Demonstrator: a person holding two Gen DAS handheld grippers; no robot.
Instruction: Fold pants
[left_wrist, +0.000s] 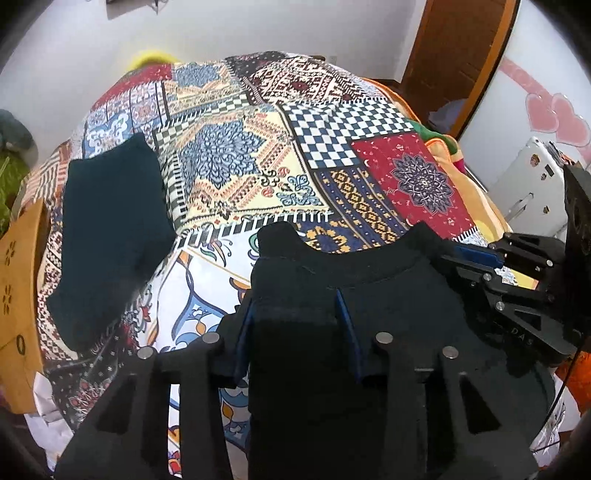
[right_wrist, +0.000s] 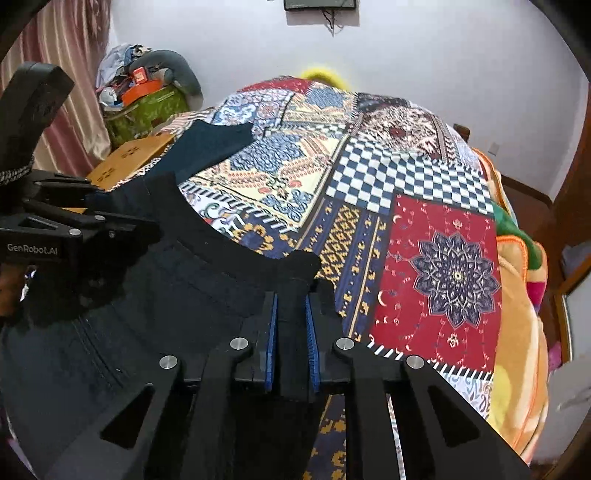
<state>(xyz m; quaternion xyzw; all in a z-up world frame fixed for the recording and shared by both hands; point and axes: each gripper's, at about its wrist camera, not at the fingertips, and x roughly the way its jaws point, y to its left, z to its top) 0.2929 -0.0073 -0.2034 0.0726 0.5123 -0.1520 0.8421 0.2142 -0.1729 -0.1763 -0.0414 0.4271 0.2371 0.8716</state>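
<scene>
Dark navy pants (left_wrist: 388, 280) hang stretched by their waistband between my two grippers over a patchwork bedspread (left_wrist: 240, 166). My left gripper (left_wrist: 295, 302) is shut on the left end of the waistband, and cloth fills the gap between its blue pads (left_wrist: 245, 332). In the right wrist view the right gripper (right_wrist: 291, 299) is shut on the other end of the pants (right_wrist: 184, 280), blue pads (right_wrist: 271, 332) pressing a narrow fold. Each gripper shows in the other's view: the right gripper (left_wrist: 458, 253) at the right, the left gripper (right_wrist: 103, 199) at the left. The legs are hidden below.
A second dark garment (left_wrist: 110, 229) lies folded on the bed's left side, also seen as the folded garment (right_wrist: 210, 147). A cardboard box (left_wrist: 14, 295) stands by the bed's left edge. An orange blanket (right_wrist: 517, 332) lies along the right edge. A wooden door (left_wrist: 461, 44) stands behind.
</scene>
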